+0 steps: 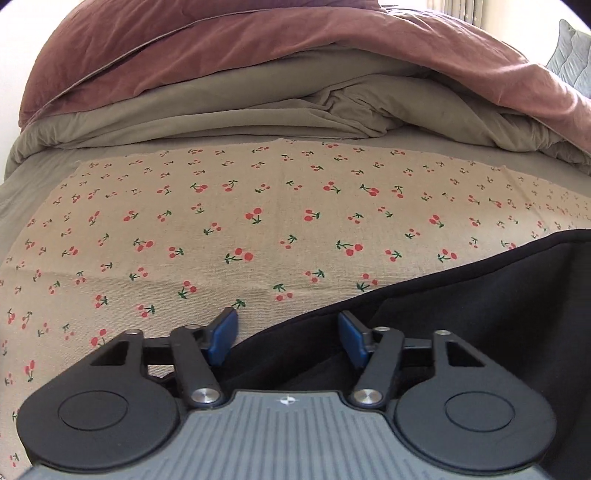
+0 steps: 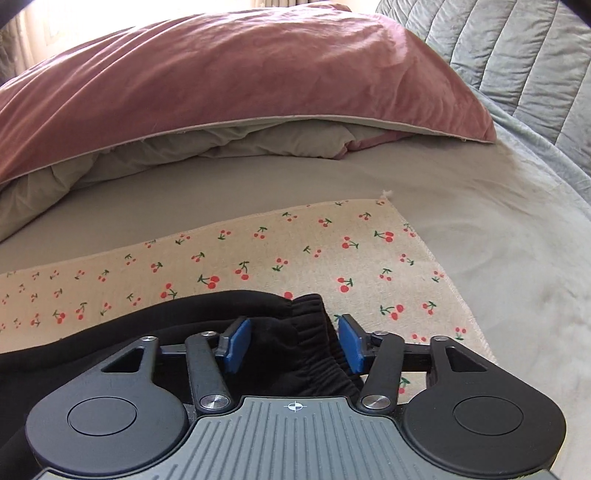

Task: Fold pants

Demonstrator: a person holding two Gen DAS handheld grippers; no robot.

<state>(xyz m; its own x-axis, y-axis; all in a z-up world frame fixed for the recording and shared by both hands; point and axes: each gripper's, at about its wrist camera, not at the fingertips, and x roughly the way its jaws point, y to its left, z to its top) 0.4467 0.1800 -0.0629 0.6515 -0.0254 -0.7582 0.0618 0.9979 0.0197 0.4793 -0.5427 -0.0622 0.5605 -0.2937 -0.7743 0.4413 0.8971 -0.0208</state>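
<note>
The black fabric pants (image 2: pixel 184 314) stretched left to right; right claw (image 2: pixel 294 345) straddled their gathered waistband, left claw (image 1: pixel 288 338) their edge, both open.

Daylight floods in from beyond the bedding ahead of both my tools, blowing out to white at a curtained window (image 2: pixel 55 26) up and to the left of my right tool and at the top right of my left one. The pink duvet (image 2: pixel 229 85) throws a soft shadow onto the folds beneath it, while the black pants (image 1: pixel 480 314) close to my tools go nearly featureless. Everything stays sharp, though the fisheye bows the bed's lines and darkens the corners.
</note>
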